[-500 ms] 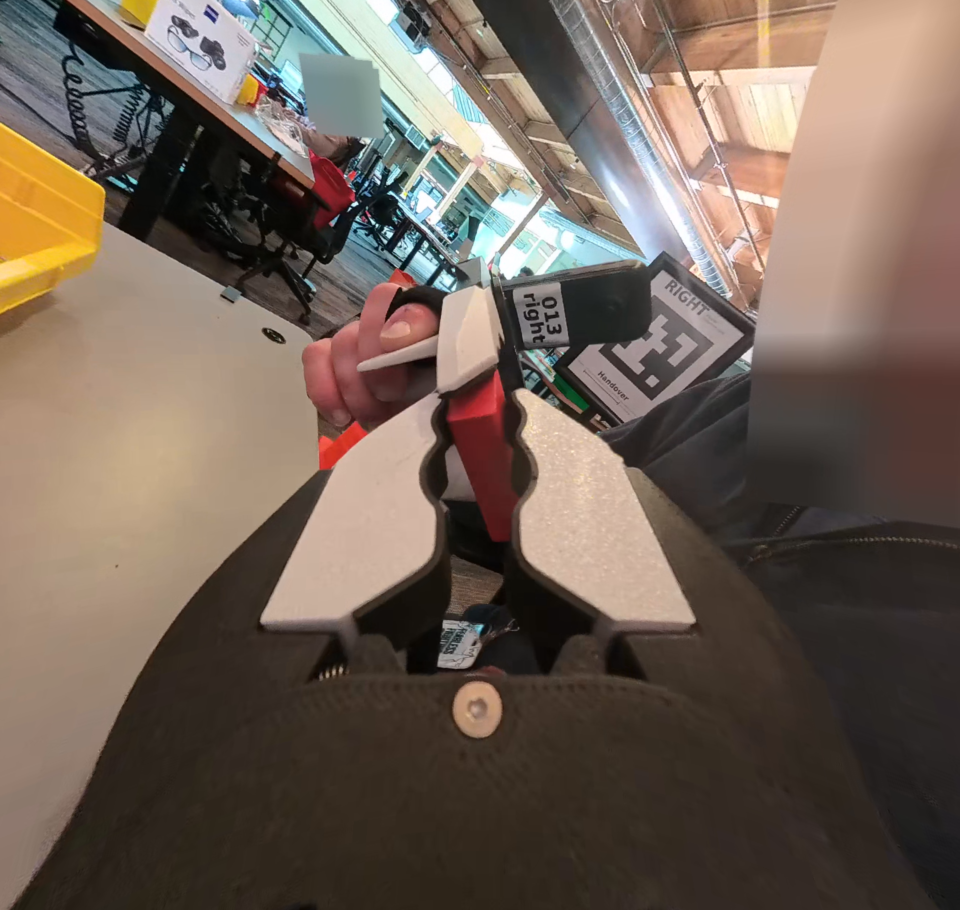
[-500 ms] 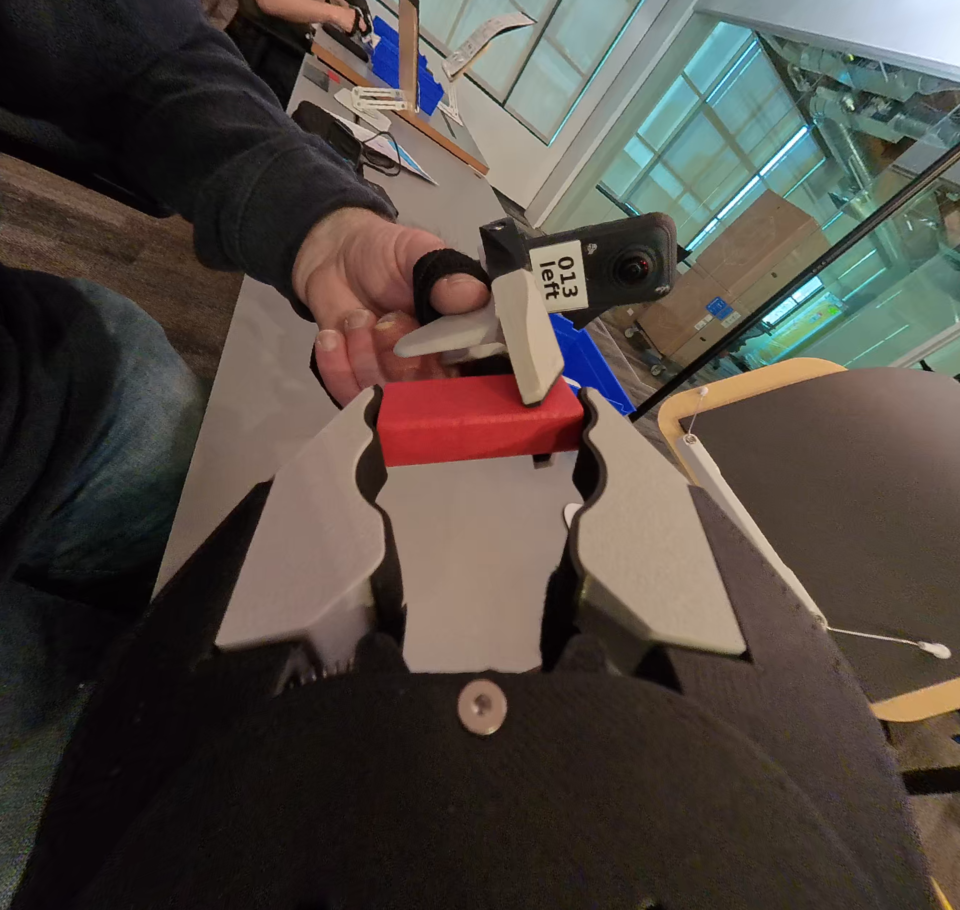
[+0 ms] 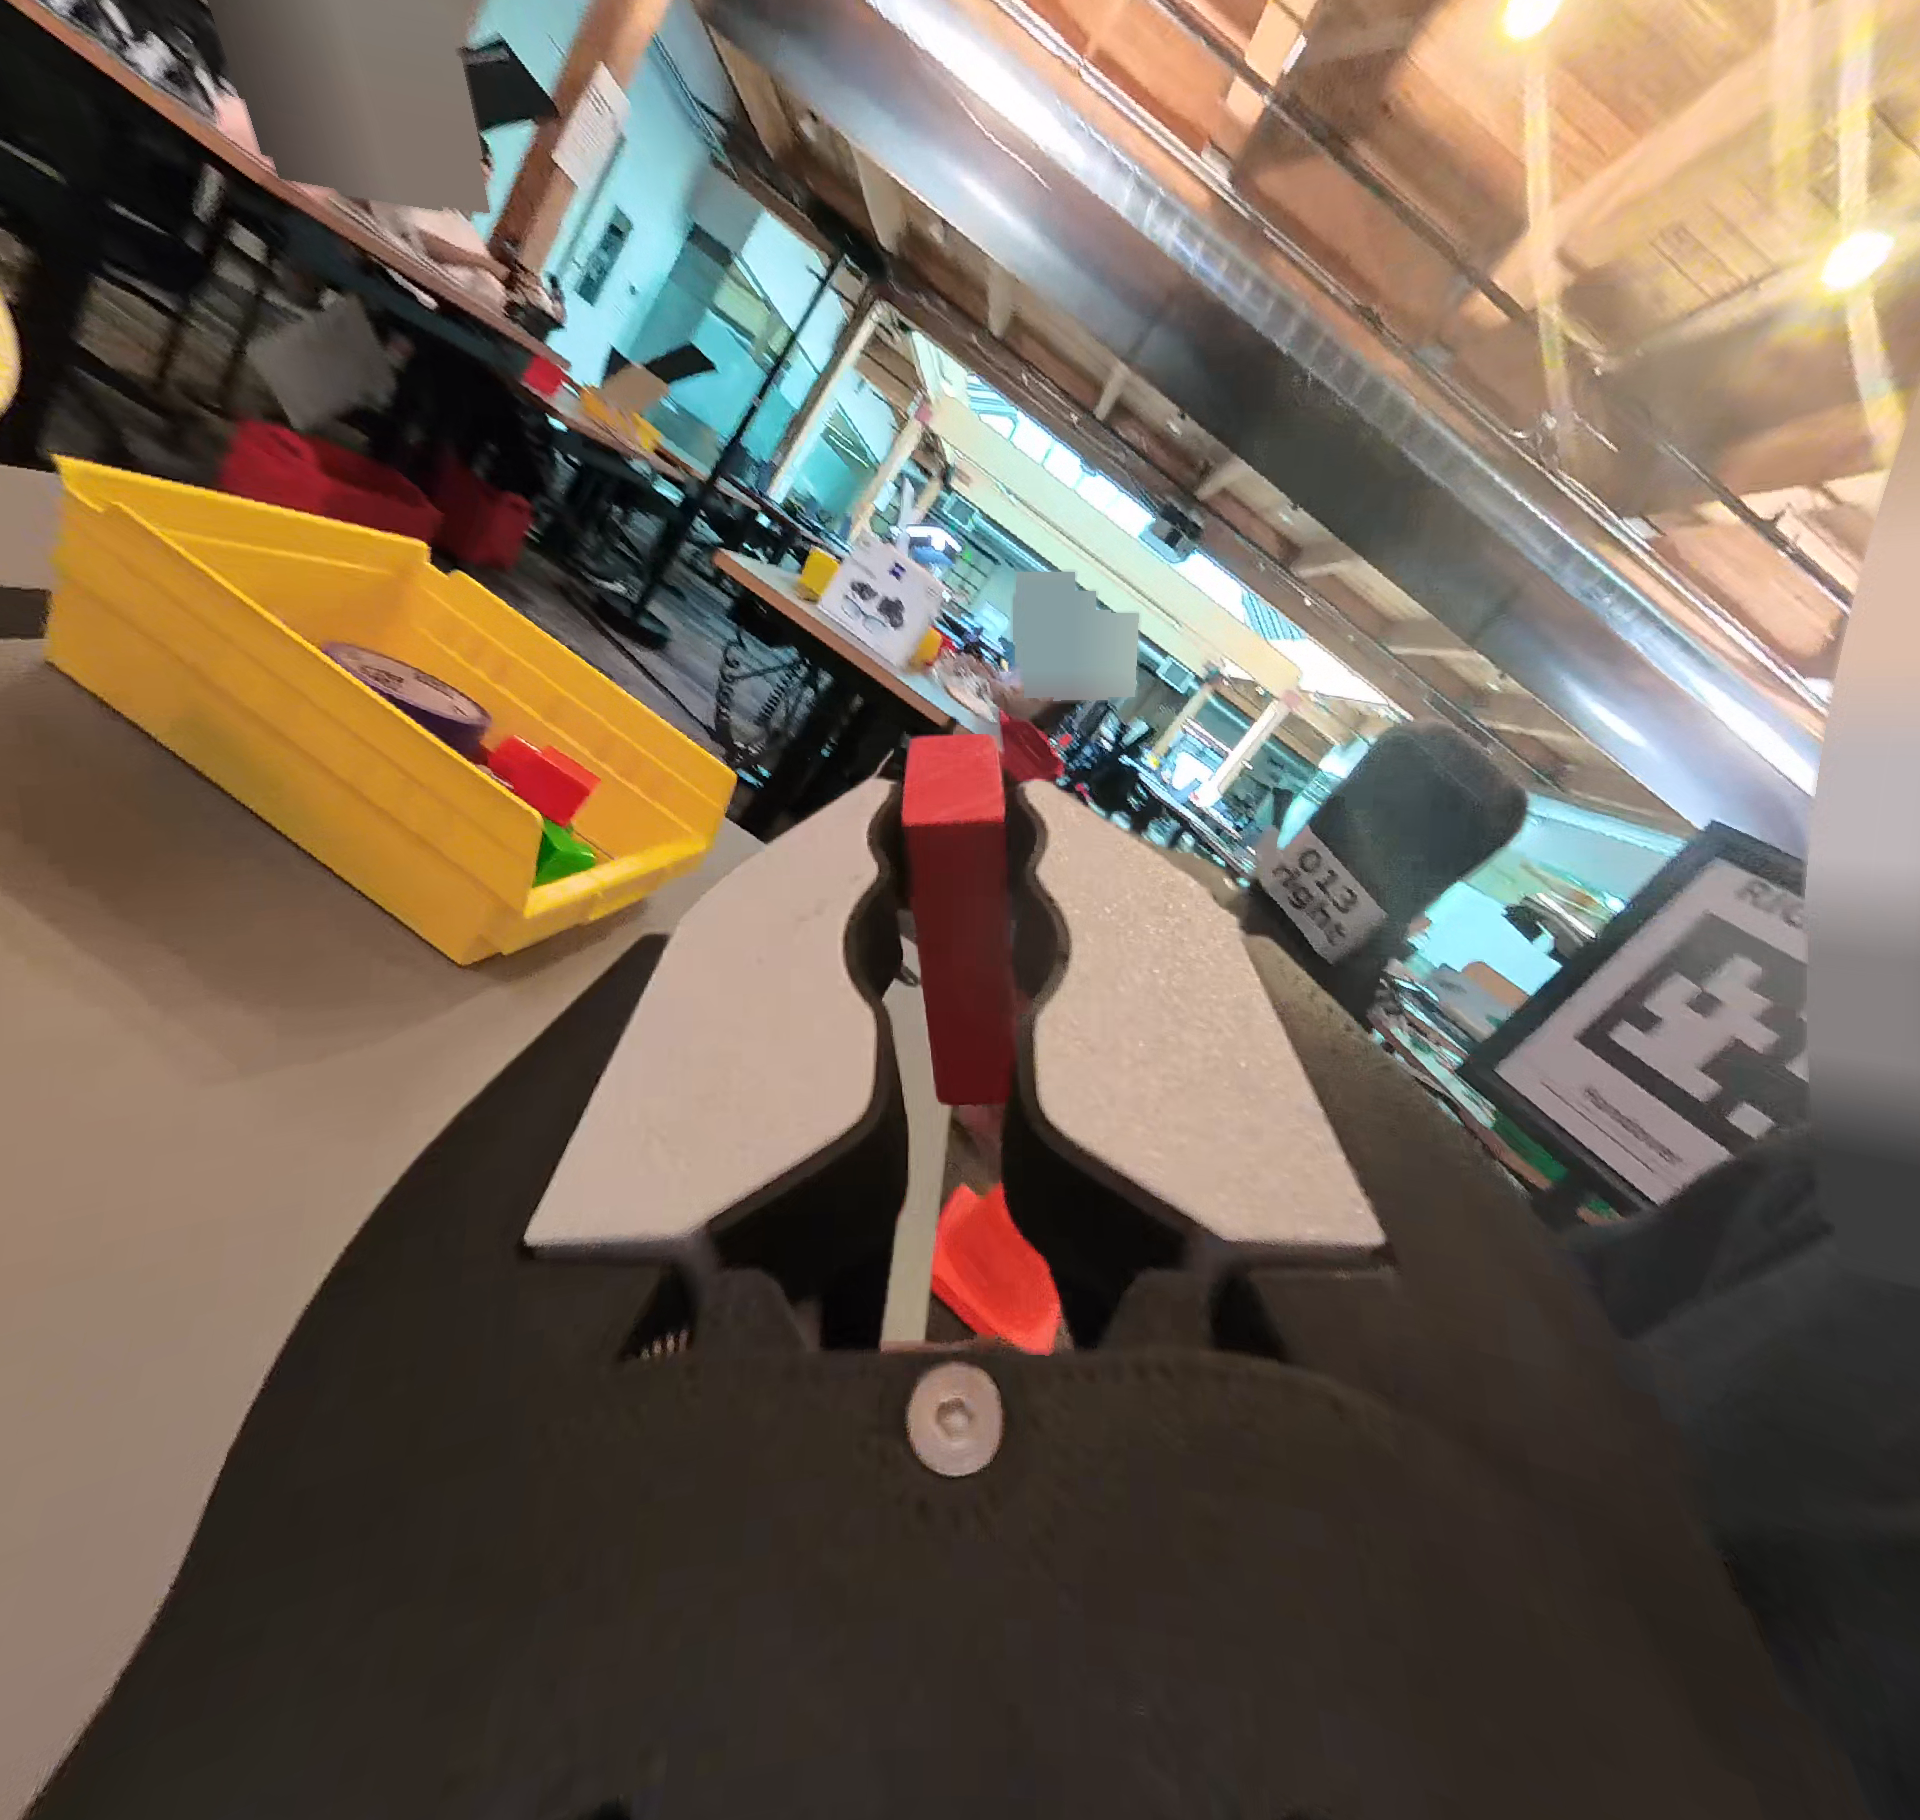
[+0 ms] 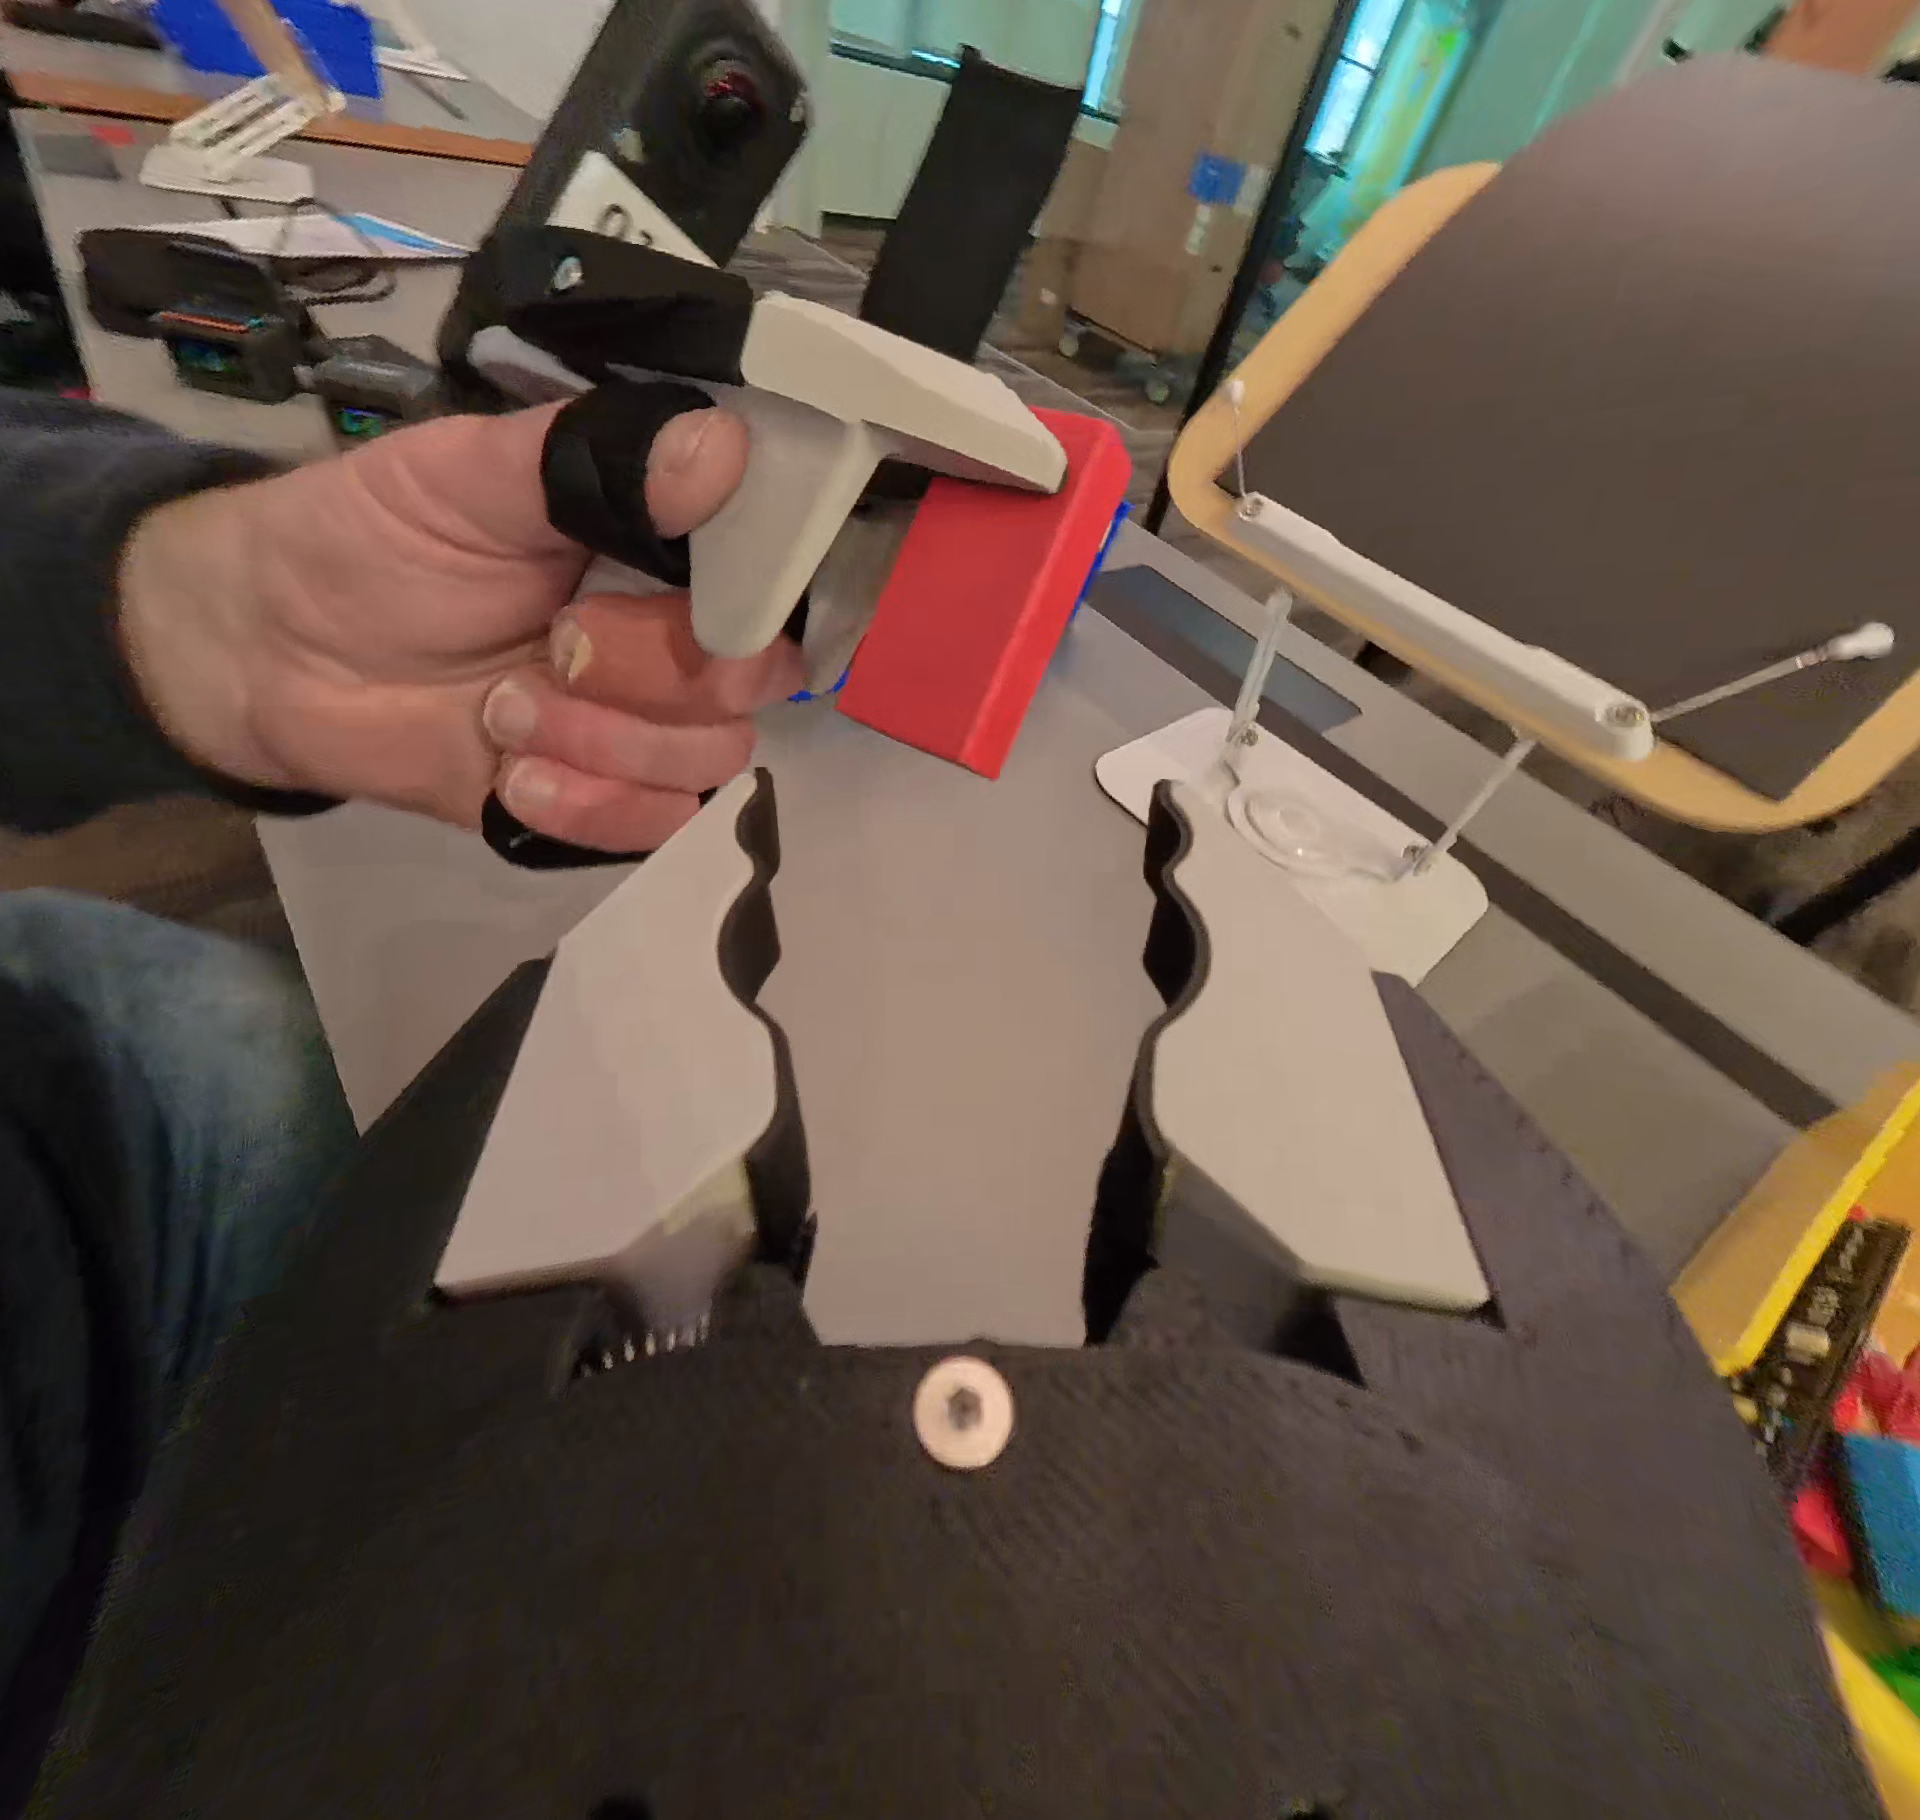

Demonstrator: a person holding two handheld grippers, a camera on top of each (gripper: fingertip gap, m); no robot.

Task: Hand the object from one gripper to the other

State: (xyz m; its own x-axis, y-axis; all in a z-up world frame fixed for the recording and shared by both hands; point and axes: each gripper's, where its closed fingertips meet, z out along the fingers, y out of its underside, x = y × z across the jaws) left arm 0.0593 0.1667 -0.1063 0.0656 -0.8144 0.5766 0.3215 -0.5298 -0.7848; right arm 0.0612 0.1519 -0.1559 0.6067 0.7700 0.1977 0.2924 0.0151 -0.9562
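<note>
The yellow bin [image 3: 260, 648] on the table holds a purple tape roll [image 3: 416, 695] and red and green blocks, perhaps more. The red block [image 3: 956, 929] sits clamped upright between the left gripper [image 3: 951, 835] fingers, off the table. The right gripper [image 4: 961, 856] is spread wide and empty, just short of the block.

red block [image 3: 958, 923]: lower end hidden between the left gripper [image 3: 951, 825] fingers
yellow bin [image 4: 1813, 1240]: cut by right edge, contents blurred
marker board [image 3: 1704, 1032]: cut off by blur patch
</note>
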